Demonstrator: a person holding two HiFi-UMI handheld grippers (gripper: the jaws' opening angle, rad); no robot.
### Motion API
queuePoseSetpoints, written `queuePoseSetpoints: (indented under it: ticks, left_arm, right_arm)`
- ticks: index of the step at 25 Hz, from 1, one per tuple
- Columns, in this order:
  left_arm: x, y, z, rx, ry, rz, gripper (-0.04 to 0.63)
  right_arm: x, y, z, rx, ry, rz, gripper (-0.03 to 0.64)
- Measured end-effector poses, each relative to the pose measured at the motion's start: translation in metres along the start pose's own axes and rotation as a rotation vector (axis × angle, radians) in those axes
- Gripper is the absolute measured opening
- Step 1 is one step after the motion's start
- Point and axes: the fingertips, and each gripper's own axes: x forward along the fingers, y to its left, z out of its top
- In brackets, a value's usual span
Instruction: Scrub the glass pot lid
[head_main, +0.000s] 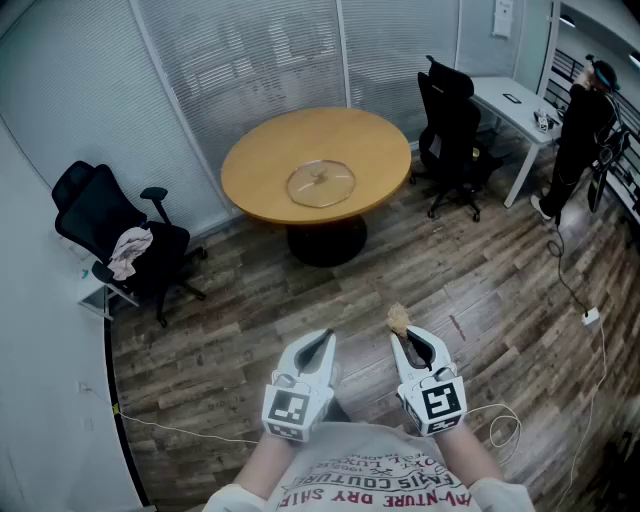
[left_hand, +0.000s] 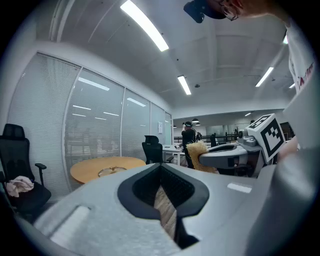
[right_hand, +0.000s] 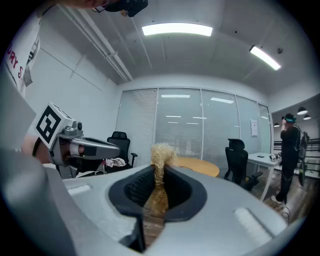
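Observation:
The glass pot lid (head_main: 321, 184) lies flat on the round wooden table (head_main: 260, 160), far ahead of both grippers; the left gripper view also shows the lid (left_hand: 112, 171) small and distant. My left gripper (head_main: 322, 342) is held close to my body over the wood floor, jaws shut with nothing between them. Beside it, my right gripper (head_main: 405, 338) is shut on a tan fibrous scrubber (head_main: 398, 319) whose tuft sticks out past the jaws. In the right gripper view the scrubber (right_hand: 161, 155) stands up from the closed jaws.
A black office chair with a cloth (head_main: 110, 235) stands at the left by the glass partition. Another black chair (head_main: 450, 130) and a white desk (head_main: 510, 100) are at the right, where a person (head_main: 580, 120) stands. A cable (head_main: 590, 318) runs along the floor.

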Motion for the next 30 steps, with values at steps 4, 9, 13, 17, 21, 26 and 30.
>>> queuePoseSetpoints:
  ticks: [4, 9, 13, 17, 21, 26, 30]
  left_arm:
    - [0.001, 0.005, -0.004, 0.008, 0.005, 0.002, 0.008]
    - [0.001, 0.015, -0.006, 0.003, 0.011, 0.005, 0.008]
    - [0.003, 0.022, -0.012, -0.010, 0.023, 0.005, 0.008]
    - [0.013, 0.028, -0.022, -0.023, 0.038, -0.001, 0.008]
    - [0.030, 0.041, -0.028, -0.018, 0.052, -0.013, 0.008]
    - [0.056, 0.091, -0.023, -0.026, 0.045, 0.018, 0.008]
    - [0.082, 0.141, -0.023, -0.041, 0.040, 0.045, 0.008]
  right_arm:
    - [0.006, 0.004, -0.003, -0.004, 0.001, 0.009, 0.051]
    - [0.013, 0.008, -0.005, 0.003, 0.008, 0.011, 0.051]
    - [0.018, 0.007, -0.008, 0.023, -0.006, -0.010, 0.051]
    - [0.028, -0.003, -0.014, 0.036, 0.022, -0.047, 0.051]
    - [0.052, -0.011, -0.023, 0.034, 0.041, -0.031, 0.051]
    - [0.101, -0.025, -0.012, -0.005, 0.013, -0.030, 0.051]
    - [0.154, -0.036, -0.008, 0.004, 0.024, -0.024, 0.051]
